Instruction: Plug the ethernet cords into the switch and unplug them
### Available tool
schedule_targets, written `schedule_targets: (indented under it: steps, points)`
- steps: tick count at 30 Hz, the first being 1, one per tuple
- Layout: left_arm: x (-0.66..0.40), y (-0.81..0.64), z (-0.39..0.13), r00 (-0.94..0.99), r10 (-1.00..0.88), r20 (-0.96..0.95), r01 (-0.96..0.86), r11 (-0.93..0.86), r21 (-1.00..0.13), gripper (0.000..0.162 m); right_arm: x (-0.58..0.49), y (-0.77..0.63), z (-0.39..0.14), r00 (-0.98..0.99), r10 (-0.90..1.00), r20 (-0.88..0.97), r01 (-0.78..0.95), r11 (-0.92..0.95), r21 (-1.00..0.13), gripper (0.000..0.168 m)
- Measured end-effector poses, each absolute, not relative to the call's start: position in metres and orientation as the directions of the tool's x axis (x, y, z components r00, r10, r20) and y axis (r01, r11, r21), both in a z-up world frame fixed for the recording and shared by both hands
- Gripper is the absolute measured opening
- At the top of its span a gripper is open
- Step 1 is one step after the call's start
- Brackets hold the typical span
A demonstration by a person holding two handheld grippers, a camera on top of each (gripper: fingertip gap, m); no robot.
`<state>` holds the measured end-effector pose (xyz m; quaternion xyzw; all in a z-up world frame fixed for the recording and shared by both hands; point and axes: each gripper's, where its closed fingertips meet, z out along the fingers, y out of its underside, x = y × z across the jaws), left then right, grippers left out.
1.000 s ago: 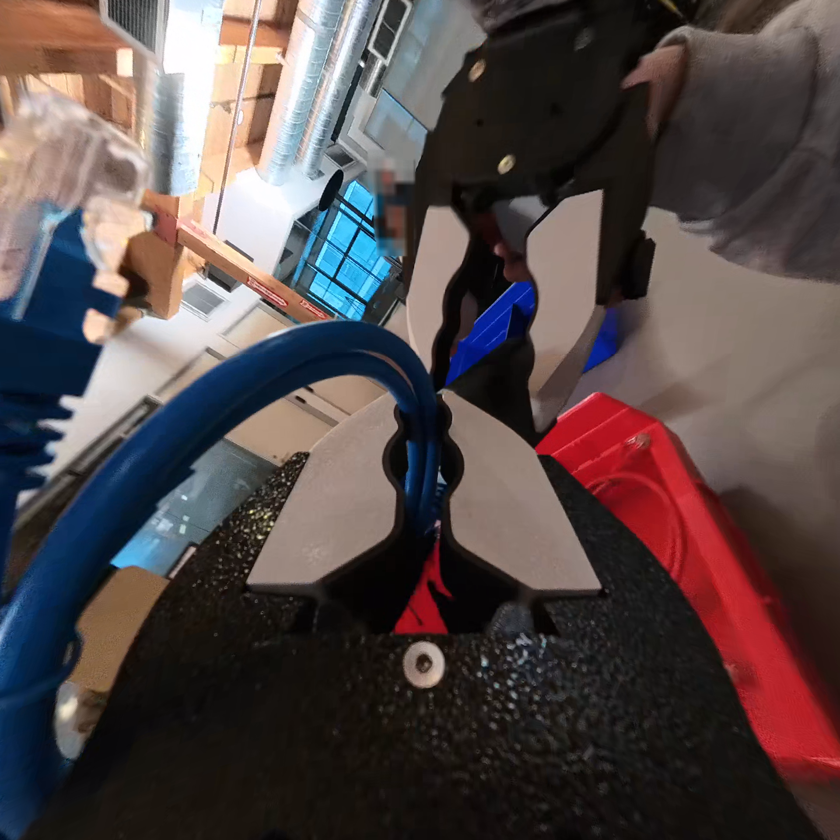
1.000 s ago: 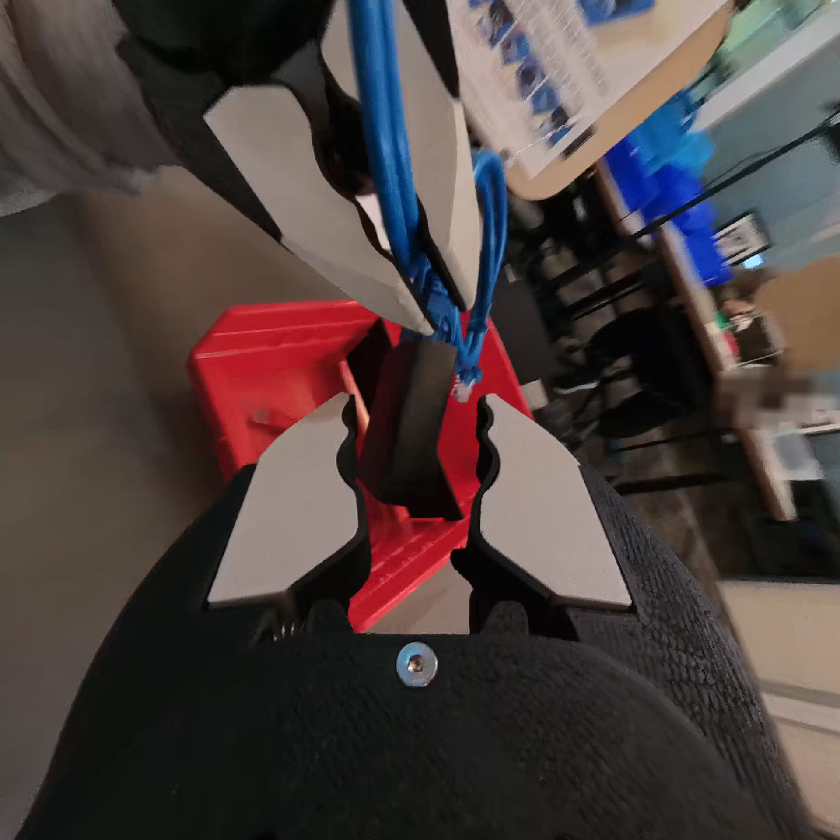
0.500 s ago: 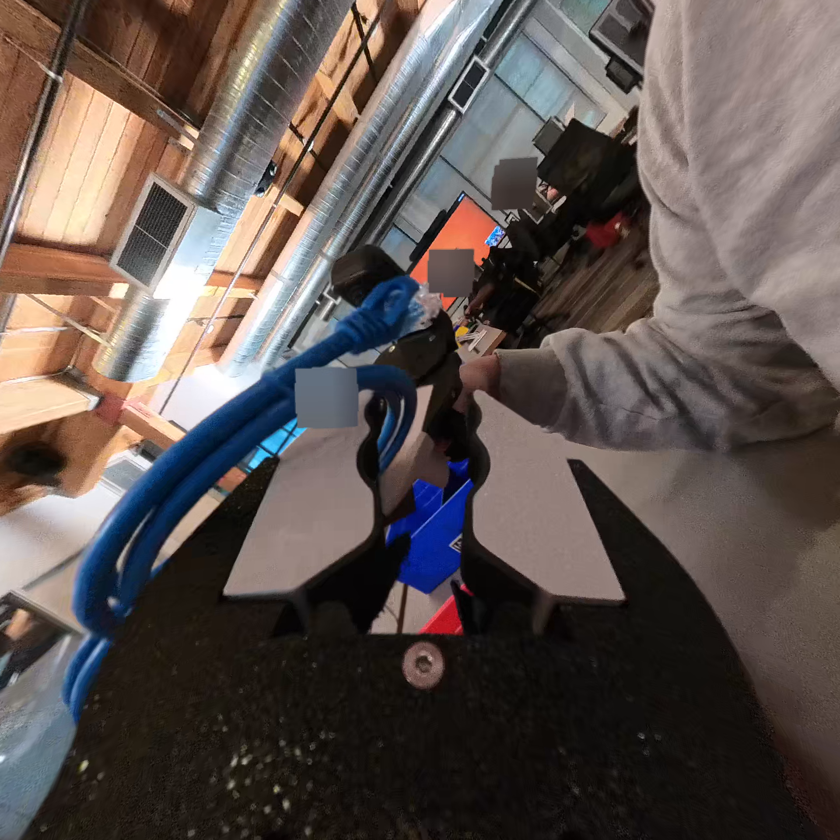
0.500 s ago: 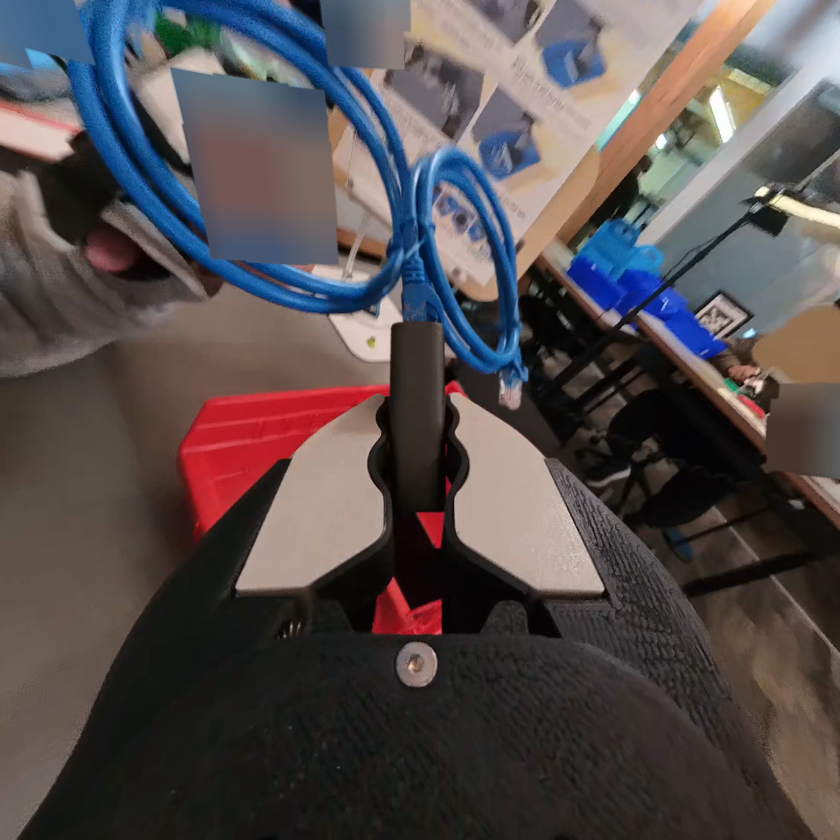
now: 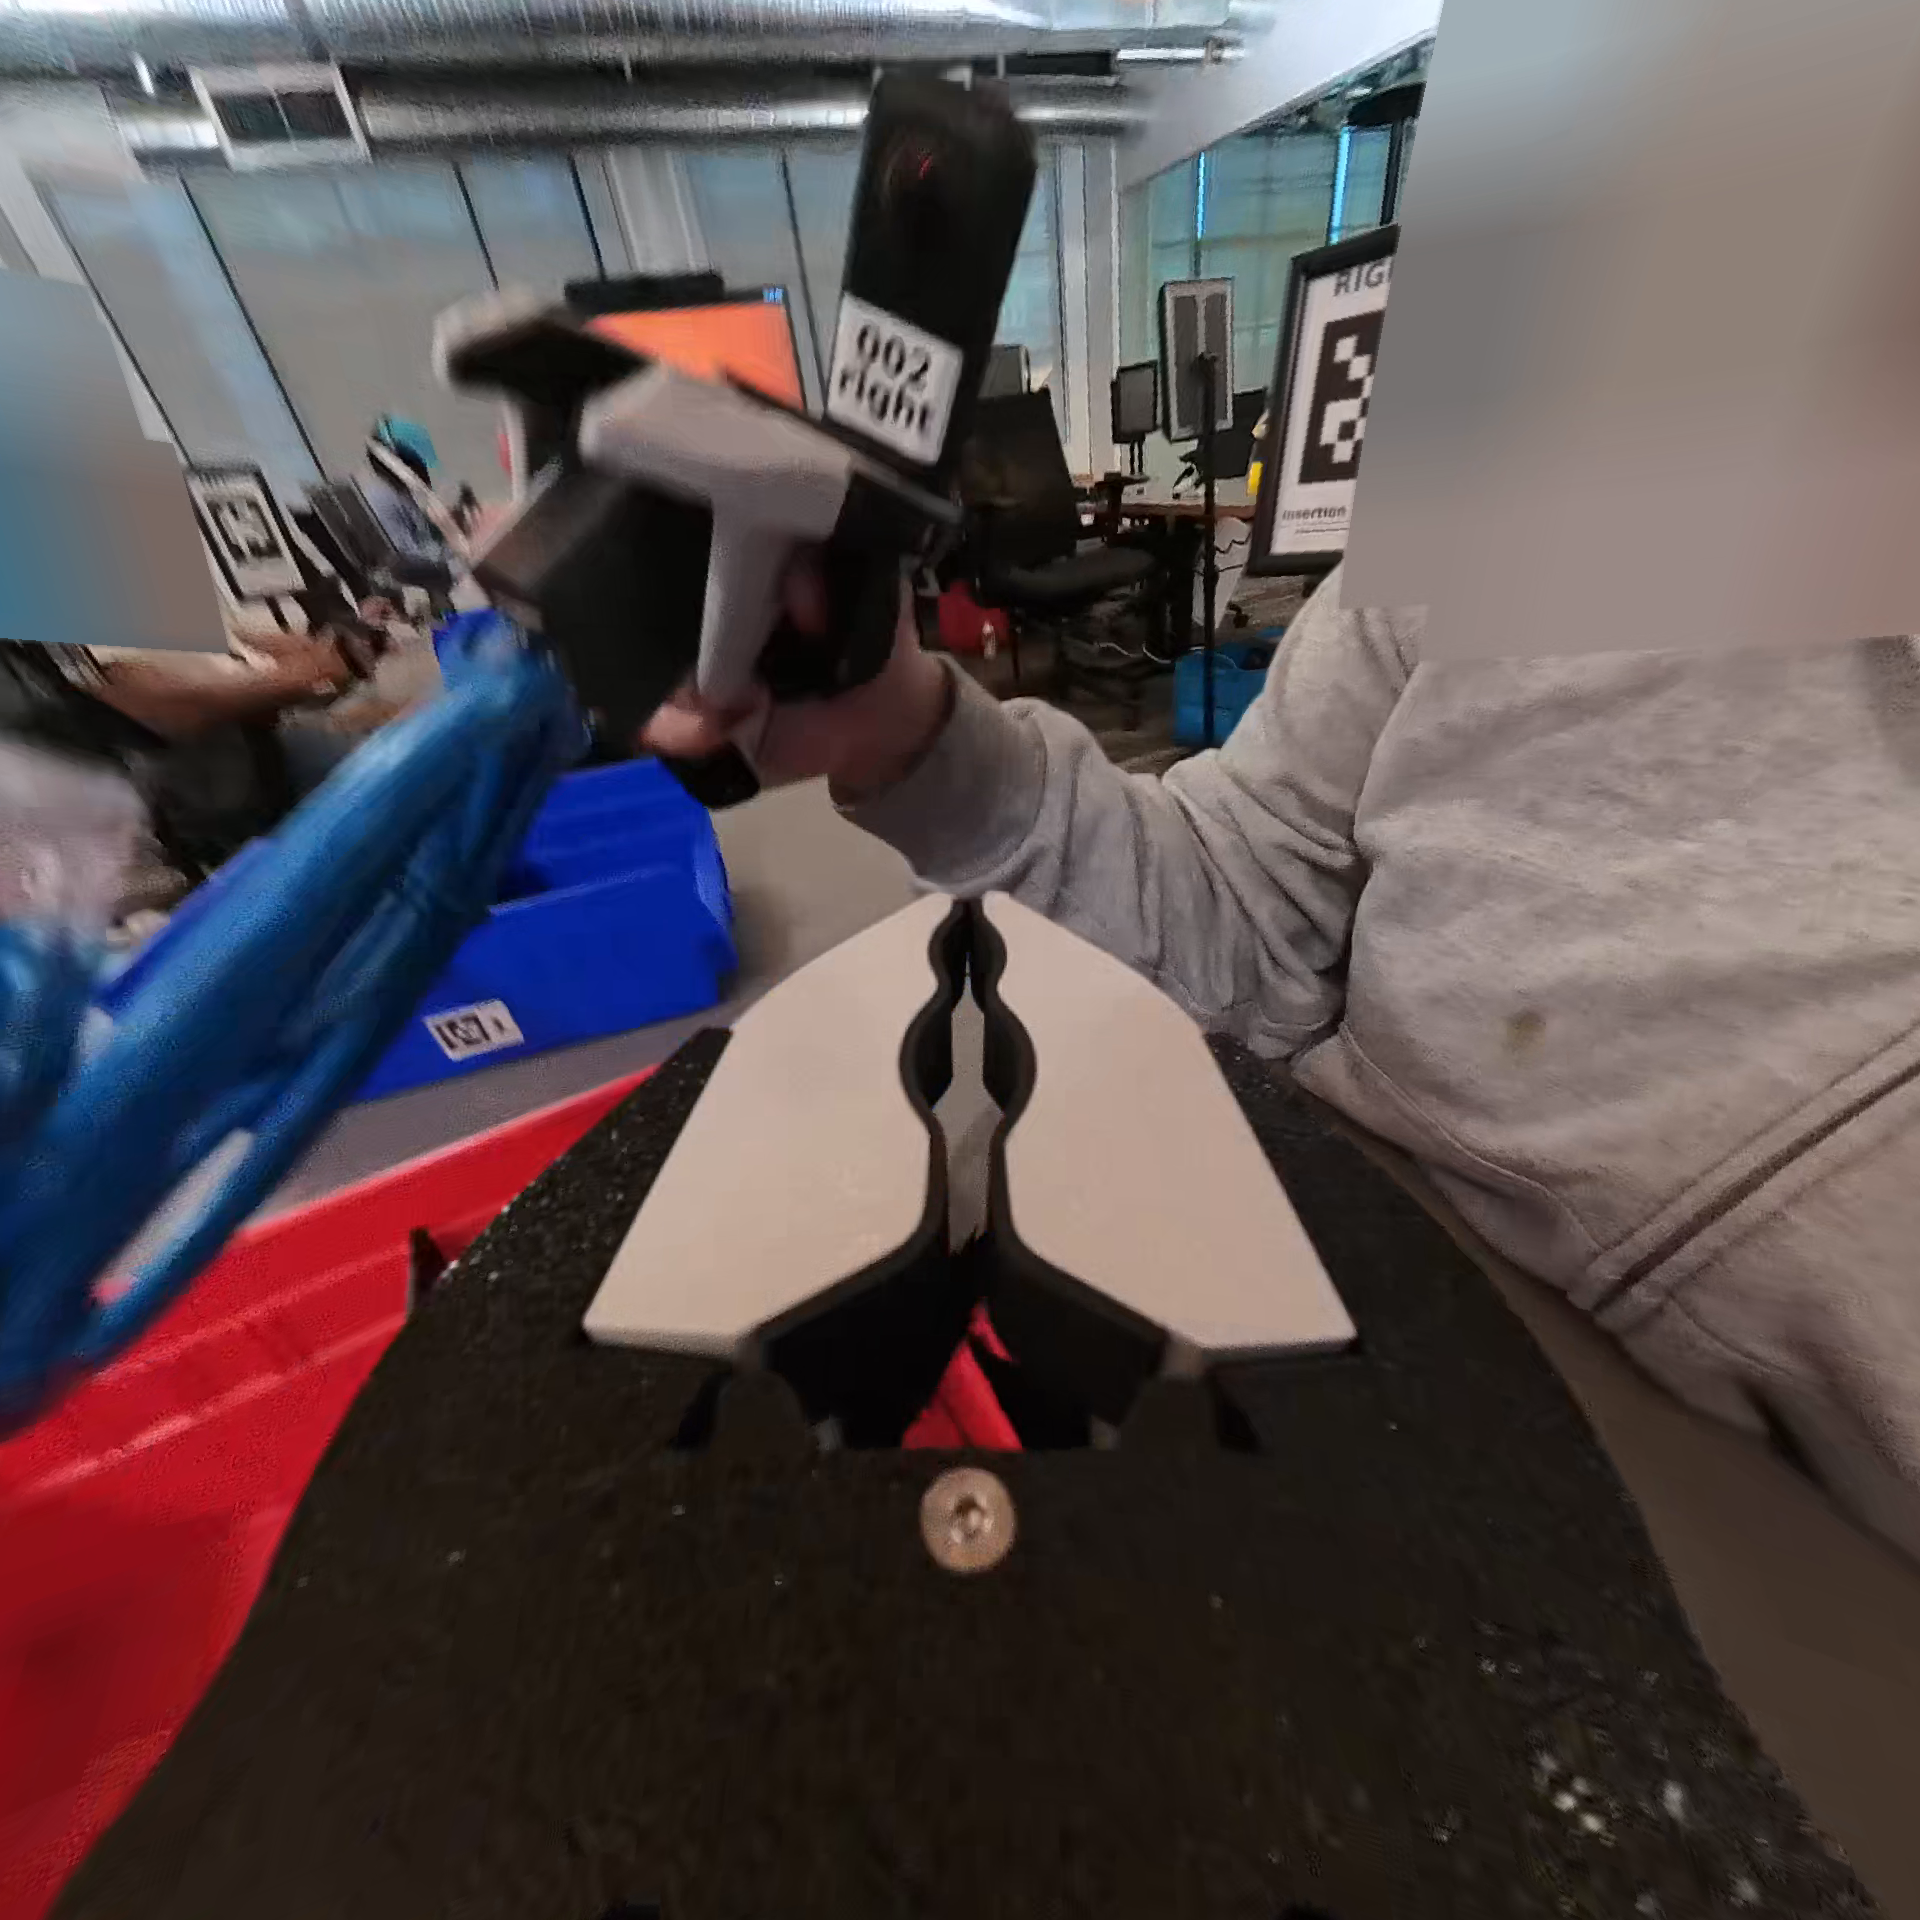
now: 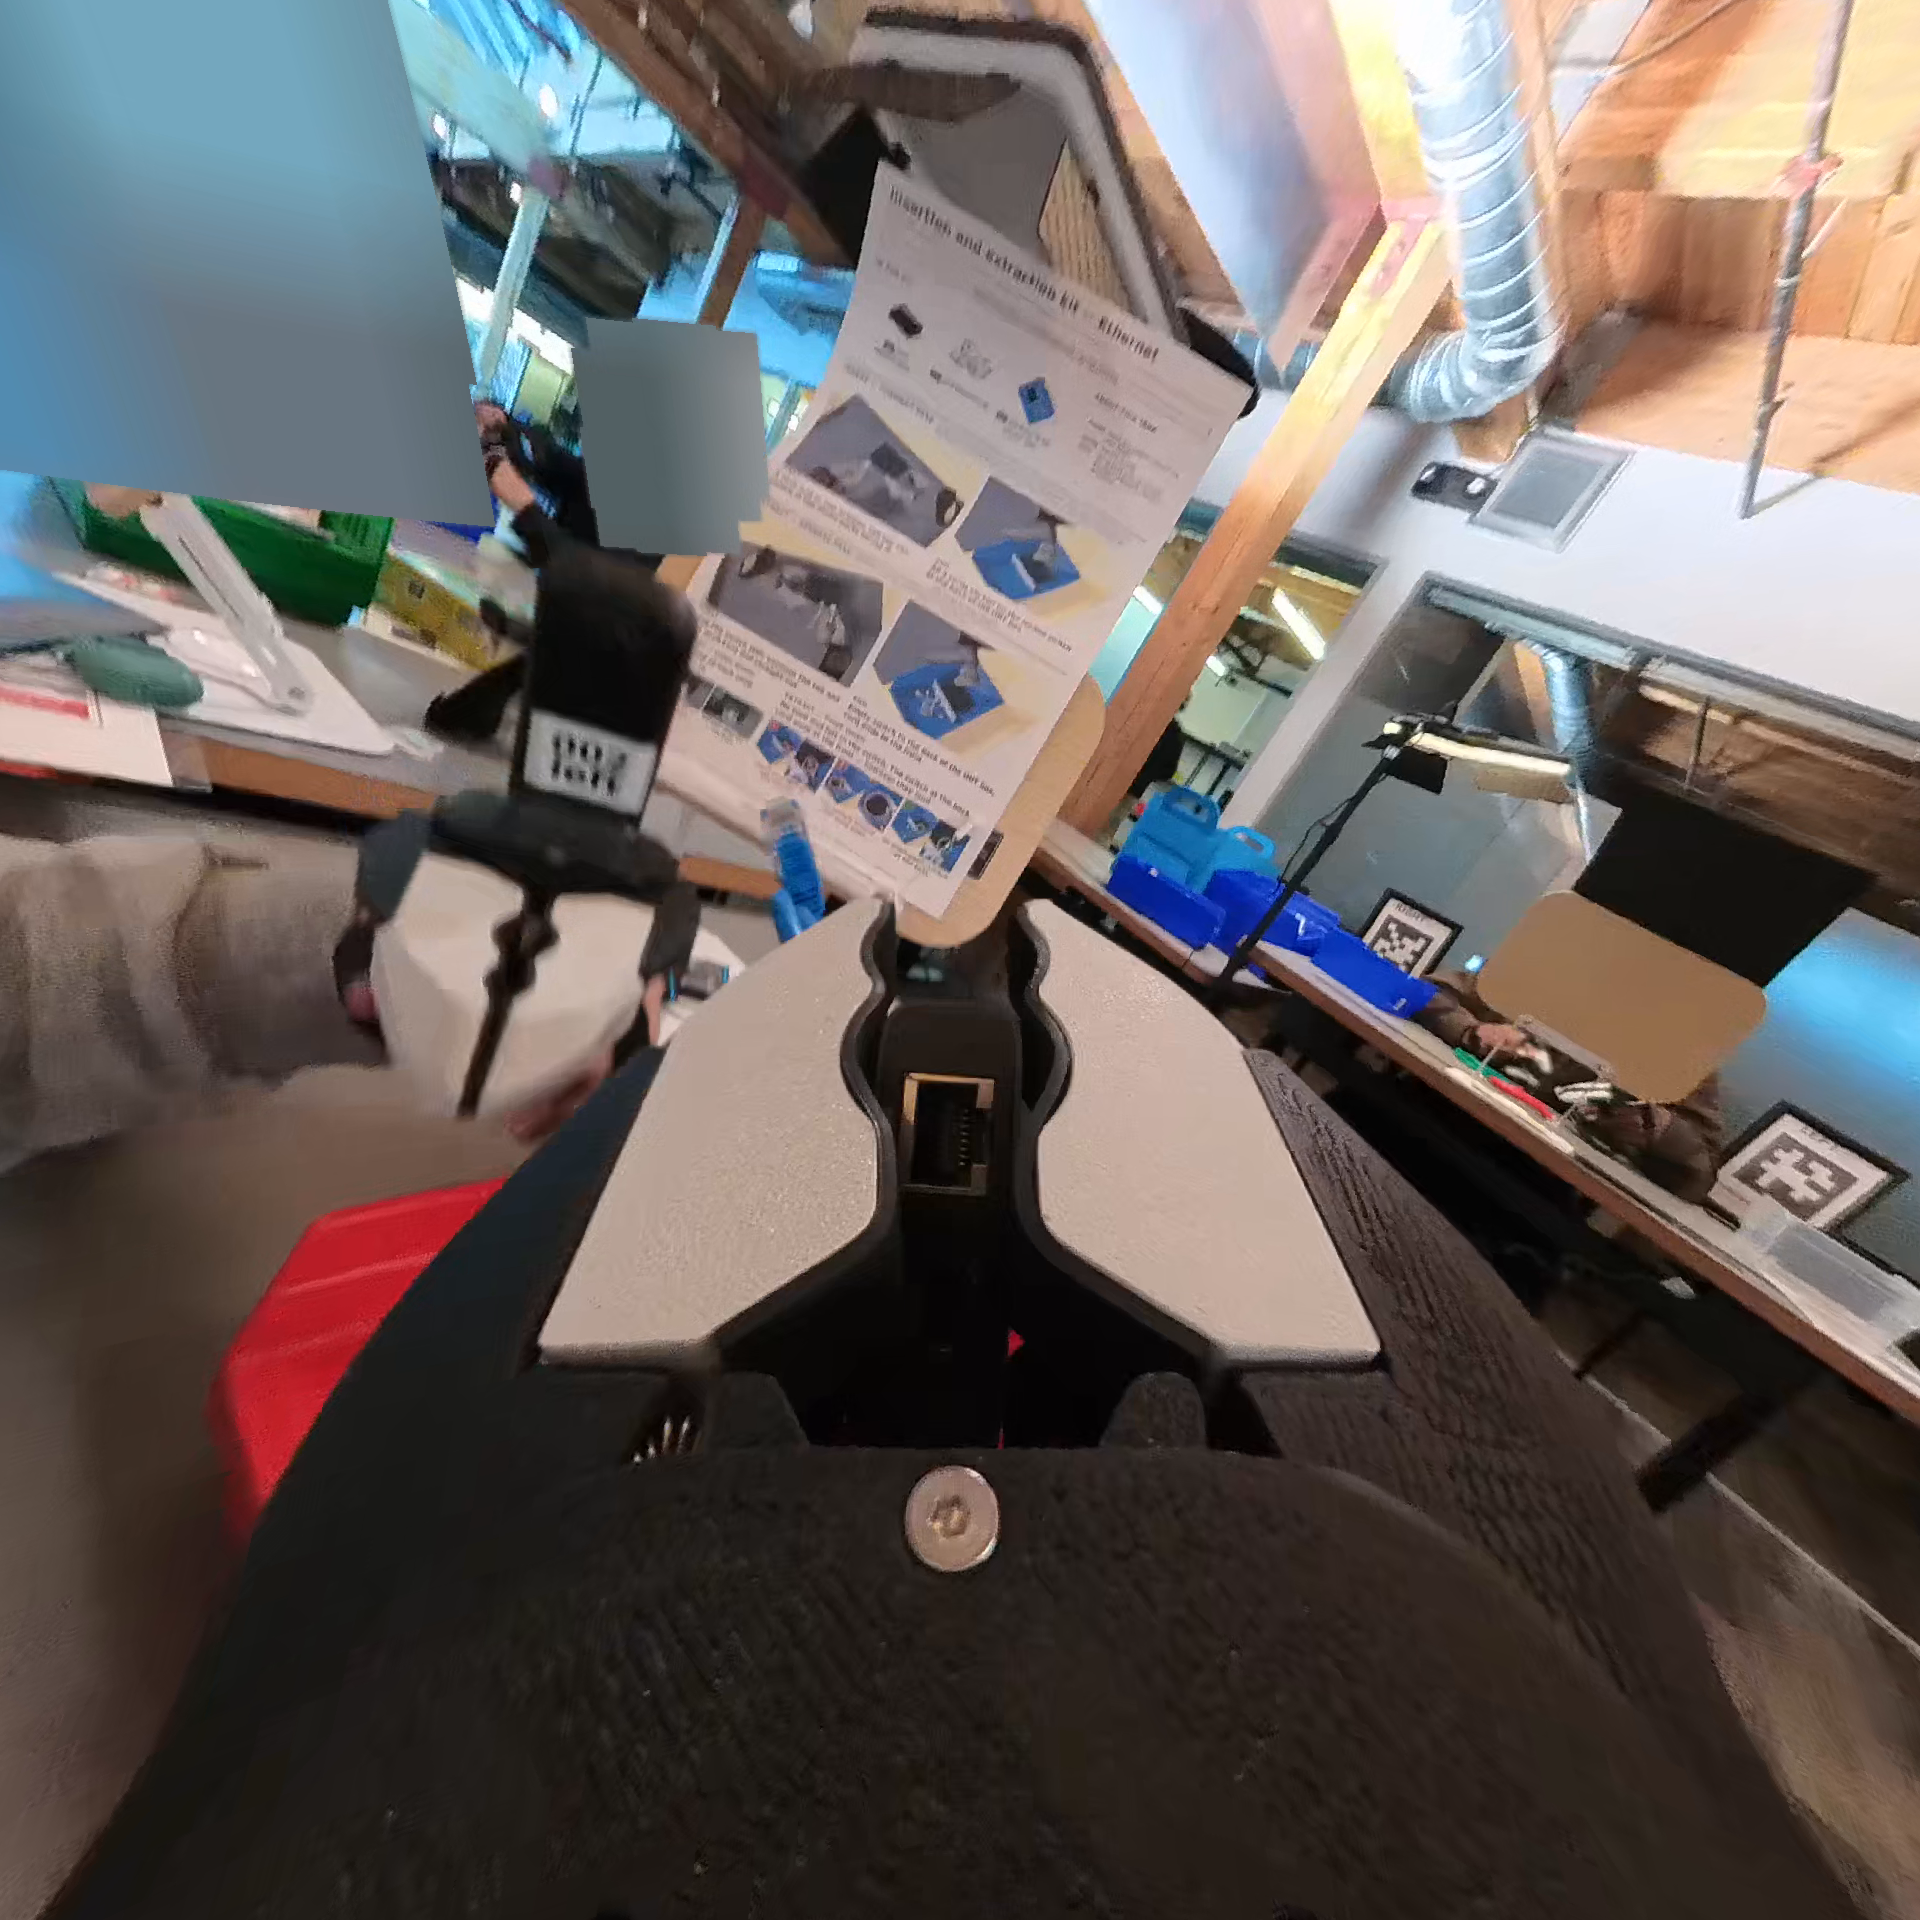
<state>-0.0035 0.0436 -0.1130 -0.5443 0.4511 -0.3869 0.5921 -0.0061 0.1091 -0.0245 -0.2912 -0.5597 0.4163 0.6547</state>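
My right gripper (image 6: 948,940) clamping a black block with a socket (image 6: 943,1127), my left gripper (image 5: 969,920) pressing together on nothing, blurred blue cable (image 5: 239,997) probably hanging beside it, red bin (image 5: 177,1444) sitting below.

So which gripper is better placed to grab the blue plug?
Probably left: the left gripper looks shut on nothing, while the right gripper clamps the black socket block. The blue plug is close by.
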Motion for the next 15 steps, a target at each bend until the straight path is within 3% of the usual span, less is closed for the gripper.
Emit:
schedule_targets:
  steps: [2,5,9,15]
  points:
    - [0.006,0.051,-0.122,0.290,-0.956,-0.042,-0.023,0.037,-0.999,0.003,-0.003,0.108,-0.013,0.061,0.886,0.460,-0.291,0.457,-0.840,0.019]
    - [0.016,0.073,-0.121,0.395,-0.918,0.038,0.022,-0.032,-0.999,0.041,0.008,0.098,0.010,0.077,0.923,0.377,-0.457,0.368,-0.810,0.019]
    - [0.018,0.093,-0.098,0.567,-0.817,0.103,0.205,0.019,-0.979,0.064,0.018,0.076,0.029,-0.111,0.970,0.215,-0.625,0.100,-0.774,0.020]
    - [0.008,0.064,-0.055,0.440,-0.887,0.140,0.547,0.141,-0.825,0.052,0.003,0.044,0.023,-0.284,0.942,0.180,-0.623,-0.039,-0.781,0.020]
